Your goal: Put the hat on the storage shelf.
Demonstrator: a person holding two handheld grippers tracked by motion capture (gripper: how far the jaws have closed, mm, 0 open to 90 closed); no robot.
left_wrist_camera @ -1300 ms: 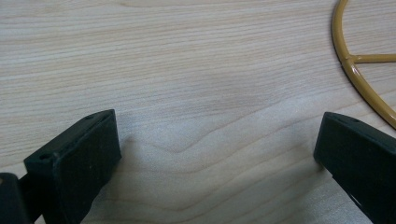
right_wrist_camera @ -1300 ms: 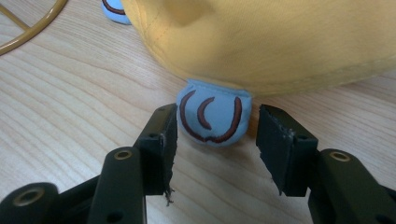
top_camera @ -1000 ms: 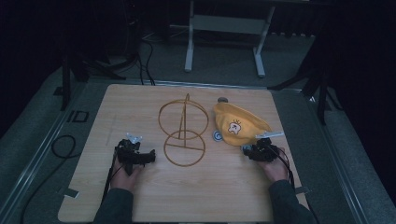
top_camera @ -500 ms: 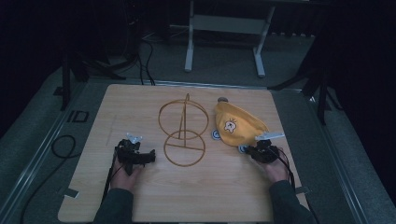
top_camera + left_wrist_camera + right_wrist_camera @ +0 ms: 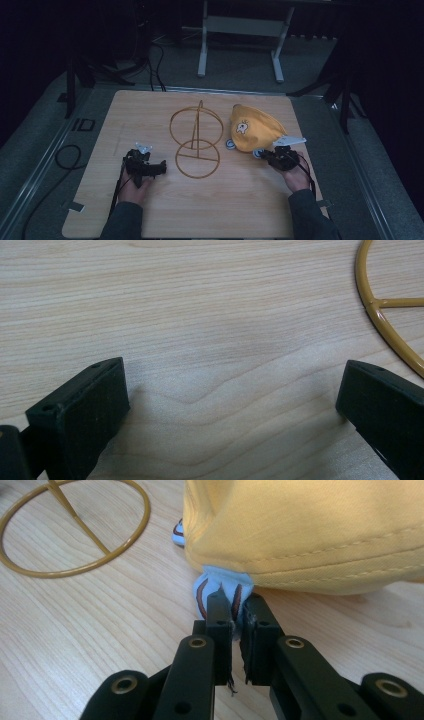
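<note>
A yellow cloth hat with a small face print lies on the wooden table, right of a gold wire stand made of two rings and a post. My right gripper is at the hat's near edge. In the right gripper view its jaws are shut on a light blue tab sewn under the hat's hem. My left gripper rests on the table left of the stand. It stands open on bare wood, with the stand's lower ring off to the right.
A second blue tab pokes out at the hat's left edge. Beyond the table stands a grey metal frame. A black cable loops on the floor at the left. Dark tripod legs flank the table's right edge.
The right gripper has closed on the hat's blue tab and risen slightly with it. The left gripper has stayed where it was.
</note>
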